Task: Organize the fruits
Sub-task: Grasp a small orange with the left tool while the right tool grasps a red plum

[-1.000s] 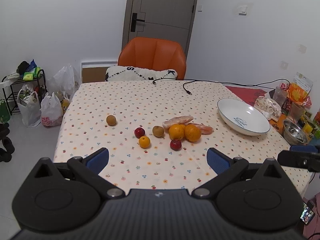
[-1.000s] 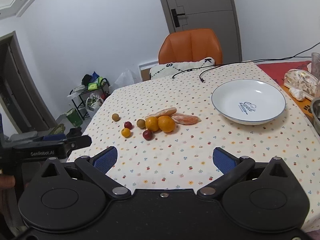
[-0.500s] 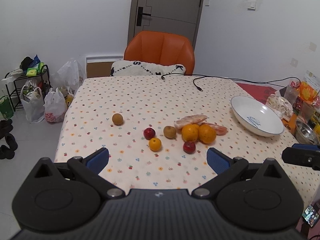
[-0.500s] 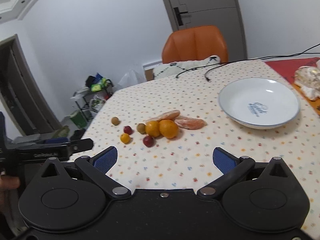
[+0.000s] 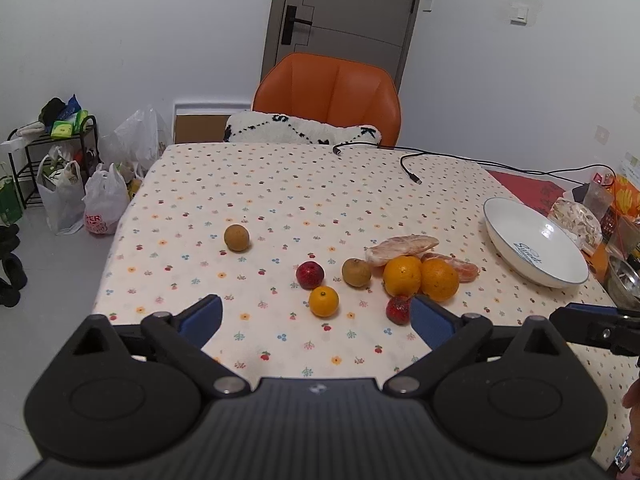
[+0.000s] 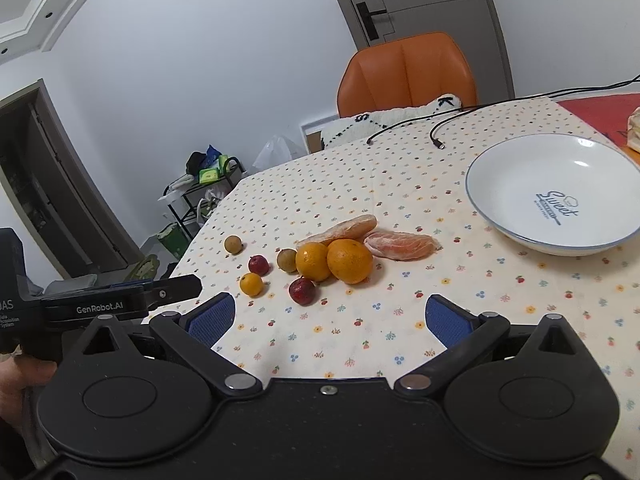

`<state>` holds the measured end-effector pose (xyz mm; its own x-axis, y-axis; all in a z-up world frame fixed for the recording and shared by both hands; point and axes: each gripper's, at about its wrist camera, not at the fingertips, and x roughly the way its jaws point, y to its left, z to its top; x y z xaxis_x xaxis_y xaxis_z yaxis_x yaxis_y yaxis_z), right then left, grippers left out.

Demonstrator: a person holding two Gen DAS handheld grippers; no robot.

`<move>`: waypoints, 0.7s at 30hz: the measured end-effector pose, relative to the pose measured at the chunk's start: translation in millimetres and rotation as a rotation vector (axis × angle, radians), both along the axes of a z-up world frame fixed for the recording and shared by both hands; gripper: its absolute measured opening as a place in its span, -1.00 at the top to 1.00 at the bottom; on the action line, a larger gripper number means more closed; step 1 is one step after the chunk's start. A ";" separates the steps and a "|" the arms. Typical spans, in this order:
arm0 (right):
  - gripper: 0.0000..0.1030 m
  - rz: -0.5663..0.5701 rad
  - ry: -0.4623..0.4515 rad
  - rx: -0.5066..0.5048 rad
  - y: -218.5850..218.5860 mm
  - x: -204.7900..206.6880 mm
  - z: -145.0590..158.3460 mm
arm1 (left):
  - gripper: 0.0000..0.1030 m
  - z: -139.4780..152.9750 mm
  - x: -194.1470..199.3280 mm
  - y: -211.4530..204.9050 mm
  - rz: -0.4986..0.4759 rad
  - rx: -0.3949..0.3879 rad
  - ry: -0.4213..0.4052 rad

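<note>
Several fruits lie on the flowered tablecloth: two oranges, peeled citrus segments, a small tangerine, two dark red fruits, and brown round fruits. A white bowl stands empty to their right. My left gripper is open and holds nothing, hovering near the tangerine. My right gripper is open too, short of the fruit cluster.
An orange chair with a white cushion stands at the table's far side. Black cables lie across the far cloth. Packets and a metal bowl crowd the right edge. Bags and a rack stand on the floor at left.
Both grippers have moved forward toward the fruit, which now looks larger and closer. Both stay open. No fruit has moved.
</note>
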<state>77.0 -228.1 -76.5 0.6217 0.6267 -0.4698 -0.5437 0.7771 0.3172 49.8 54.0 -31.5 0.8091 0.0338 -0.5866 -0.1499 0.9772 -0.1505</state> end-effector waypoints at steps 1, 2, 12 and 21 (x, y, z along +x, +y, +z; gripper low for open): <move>-0.97 0.003 0.000 0.001 1.2 2.2 -1.4 | -0.84 -1.6 2.0 0.3 0.000 -0.002 0.000; -0.93 0.004 0.002 0.002 2.2 4.3 -2.8 | -0.82 -2.8 3.5 0.4 0.002 -0.005 0.002; -0.52 0.038 0.025 0.009 13.8 25.1 -15.2 | -0.28 -21.3 25.3 6.6 0.015 -0.059 0.028; -0.27 0.052 0.074 0.001 28.4 44.7 -27.1 | 0.04 -36.0 46.4 10.4 -0.003 -0.099 0.051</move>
